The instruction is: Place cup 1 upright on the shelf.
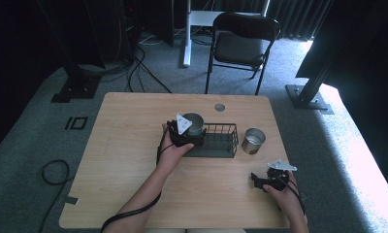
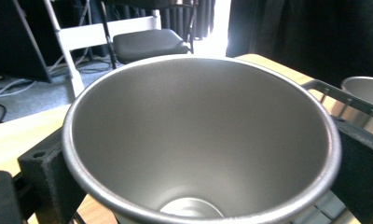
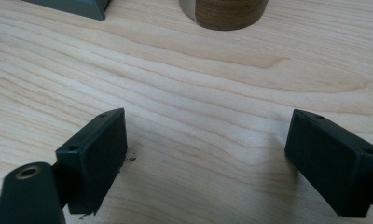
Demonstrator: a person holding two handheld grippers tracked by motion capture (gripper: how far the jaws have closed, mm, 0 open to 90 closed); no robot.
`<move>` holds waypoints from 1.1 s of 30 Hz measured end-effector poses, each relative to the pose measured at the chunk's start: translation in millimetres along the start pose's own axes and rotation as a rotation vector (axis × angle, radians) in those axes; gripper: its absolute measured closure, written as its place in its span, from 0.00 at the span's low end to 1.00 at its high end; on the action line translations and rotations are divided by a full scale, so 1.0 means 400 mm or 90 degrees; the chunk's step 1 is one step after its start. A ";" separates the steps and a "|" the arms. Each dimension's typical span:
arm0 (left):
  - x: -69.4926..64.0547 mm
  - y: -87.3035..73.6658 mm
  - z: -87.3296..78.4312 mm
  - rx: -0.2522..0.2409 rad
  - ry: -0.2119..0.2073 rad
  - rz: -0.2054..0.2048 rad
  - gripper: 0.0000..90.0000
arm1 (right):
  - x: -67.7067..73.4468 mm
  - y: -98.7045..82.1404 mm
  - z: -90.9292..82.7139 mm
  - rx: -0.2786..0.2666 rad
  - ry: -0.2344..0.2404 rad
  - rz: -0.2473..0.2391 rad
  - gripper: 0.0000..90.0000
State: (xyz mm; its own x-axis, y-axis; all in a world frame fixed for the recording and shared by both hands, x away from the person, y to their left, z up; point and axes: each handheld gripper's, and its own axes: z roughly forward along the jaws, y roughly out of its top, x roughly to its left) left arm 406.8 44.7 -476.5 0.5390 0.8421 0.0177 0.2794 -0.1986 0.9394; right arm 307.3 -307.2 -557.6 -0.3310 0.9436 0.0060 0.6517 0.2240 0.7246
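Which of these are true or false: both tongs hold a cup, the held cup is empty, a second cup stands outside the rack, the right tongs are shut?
1. Both tongs hold a cup. False: only the left tongs grip the metal cup; the right tongs hold nothing.
2. The held cup is empty. True.
3. A second cup stands on the table, beside the wire rack. True.
4. The right tongs are shut. False: their jaws stand wide apart above bare wood.

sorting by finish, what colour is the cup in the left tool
Plain matte silver-grey metal cup, best in the left gripper view.
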 end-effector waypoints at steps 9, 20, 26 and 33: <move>0.012 0.001 -0.029 0.011 -0.022 -0.007 0.02 | 0.000 0.000 0.000 0.000 0.000 0.000 0.14; 0.028 -0.008 -0.065 0.023 -0.016 0.012 0.02 | 0.000 0.000 0.000 -0.001 0.000 -0.001 0.14; 0.044 -0.011 -0.092 0.026 -0.013 0.012 0.02 | 0.000 0.000 0.000 0.000 0.000 -0.001 0.14; 0.070 -0.016 -0.130 0.036 -0.006 0.013 0.03 | 0.000 0.000 0.000 0.000 0.000 0.000 0.14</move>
State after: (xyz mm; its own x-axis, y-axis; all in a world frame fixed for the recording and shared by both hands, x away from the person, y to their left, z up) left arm 379.0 95.6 -464.3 0.5527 0.8328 0.0327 0.3124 -0.2434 0.9182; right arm 307.3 -307.2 -557.6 -0.3309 0.9437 0.0057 0.6519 0.2242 0.7244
